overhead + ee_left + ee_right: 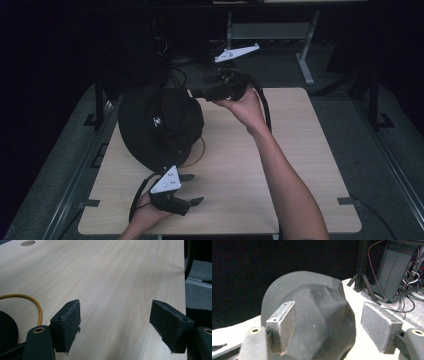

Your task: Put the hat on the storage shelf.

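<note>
- We found the table (300,165), light wood, carrying the work; its right half was bare.
- We noted the hat (160,125), black with a small white mark on its crown, sitting on the left part of the table, its brim reaching the left edge. In the right gripper view the hat (317,322) rose directly ahead of the jaws, crown upward.
- We saw a yellow cord (200,150) curving out from under the hat's right side onto the wood; the left gripper view showed that cord (37,307) lying just beside its left jaw.
- We recorded the right gripper (200,93) held above the table's far edge, pointing left at the hat's far side. Its jaws stood apart with nothing pressed between the pads; the hat lay beyond them, and we could not tell whether a pad touched it.
- We recorded the left gripper (192,189) at the near edge, just beside the hat's near brim, pointing right. Its jaws stood wide apart over bare wood, holding nothing.
</note>
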Available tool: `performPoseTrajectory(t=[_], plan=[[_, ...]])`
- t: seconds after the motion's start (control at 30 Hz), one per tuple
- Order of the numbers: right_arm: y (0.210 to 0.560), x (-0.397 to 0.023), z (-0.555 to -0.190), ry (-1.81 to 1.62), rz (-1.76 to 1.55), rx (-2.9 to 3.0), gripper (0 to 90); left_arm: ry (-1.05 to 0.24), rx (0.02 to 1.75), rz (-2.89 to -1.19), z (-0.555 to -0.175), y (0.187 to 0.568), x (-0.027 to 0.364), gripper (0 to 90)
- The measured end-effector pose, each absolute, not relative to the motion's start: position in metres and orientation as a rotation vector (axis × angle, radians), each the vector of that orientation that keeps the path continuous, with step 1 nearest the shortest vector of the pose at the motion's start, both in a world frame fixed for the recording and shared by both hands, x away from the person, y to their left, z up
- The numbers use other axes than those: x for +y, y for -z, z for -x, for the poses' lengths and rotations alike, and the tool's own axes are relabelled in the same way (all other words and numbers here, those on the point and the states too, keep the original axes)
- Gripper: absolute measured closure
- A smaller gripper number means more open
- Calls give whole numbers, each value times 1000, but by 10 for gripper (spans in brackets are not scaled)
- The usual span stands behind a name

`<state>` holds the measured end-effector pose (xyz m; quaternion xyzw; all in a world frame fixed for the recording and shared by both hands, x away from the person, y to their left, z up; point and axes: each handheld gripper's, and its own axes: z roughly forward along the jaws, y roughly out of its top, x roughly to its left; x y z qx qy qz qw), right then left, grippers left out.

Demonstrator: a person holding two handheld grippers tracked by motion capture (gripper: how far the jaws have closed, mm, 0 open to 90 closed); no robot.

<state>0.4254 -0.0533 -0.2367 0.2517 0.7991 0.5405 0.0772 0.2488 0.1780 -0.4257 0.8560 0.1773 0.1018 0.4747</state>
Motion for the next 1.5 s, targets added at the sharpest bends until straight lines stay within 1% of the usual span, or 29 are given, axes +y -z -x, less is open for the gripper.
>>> performPoseTrajectory(t=[0.23,0.8,1.5], plan=[[245,-72,-415,-1644,-798,2387,254,-261,431,-2095,-250,426,178,235],[253,-101,-391,-1606,-817,2390,244,-264,444,-2098,-250,426,178,211],[277,-137,-363,-1607,-888,2370,236,-266,445,-2106,-251,427,178,206]])
